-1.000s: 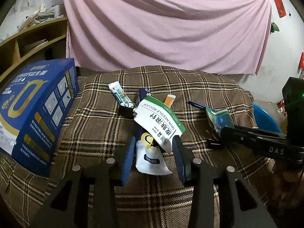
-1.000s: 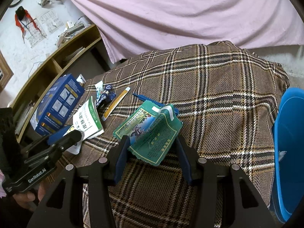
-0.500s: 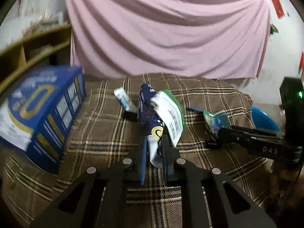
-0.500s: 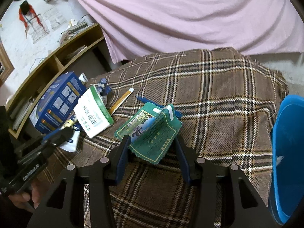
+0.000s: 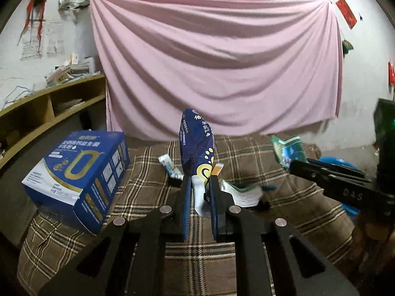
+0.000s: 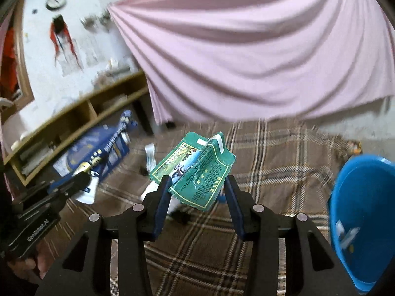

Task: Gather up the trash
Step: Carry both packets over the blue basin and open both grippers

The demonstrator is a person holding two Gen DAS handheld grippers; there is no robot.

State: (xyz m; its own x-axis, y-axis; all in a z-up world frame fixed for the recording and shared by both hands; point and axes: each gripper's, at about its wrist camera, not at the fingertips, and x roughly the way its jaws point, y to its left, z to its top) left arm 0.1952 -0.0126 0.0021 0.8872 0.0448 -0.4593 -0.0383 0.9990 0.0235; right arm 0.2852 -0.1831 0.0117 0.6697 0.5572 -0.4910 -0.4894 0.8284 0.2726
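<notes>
The dark blue pouch (image 5: 197, 145) stands upright at the centre of the left wrist frame, pinched at its white lower end in the left claw (image 5: 200, 192), whose jaws are narrow around it and raised off the plaid cloth (image 5: 153, 197). The green packet (image 6: 197, 172) sits centre frame in the right wrist view, lifted between the fingers of the right claw (image 6: 197, 192), jaws fairly wide and pressing its edges. Below the pouch, the white-and-green leaflet (image 5: 243, 193) lies on the cloth just right of the left claw, with a small tube (image 5: 170, 166) behind. A blue box (image 5: 79, 175) rests at left on the tabletop, a wooden shelf (image 5: 49, 108) at far left, a pink curtain (image 5: 214, 61) across the back wall, and a blue bin (image 6: 363, 219) at the right edge of the right view. Half a second ago the leaflet clung to the pouch; it has dropped, and both claws have risen.
</notes>
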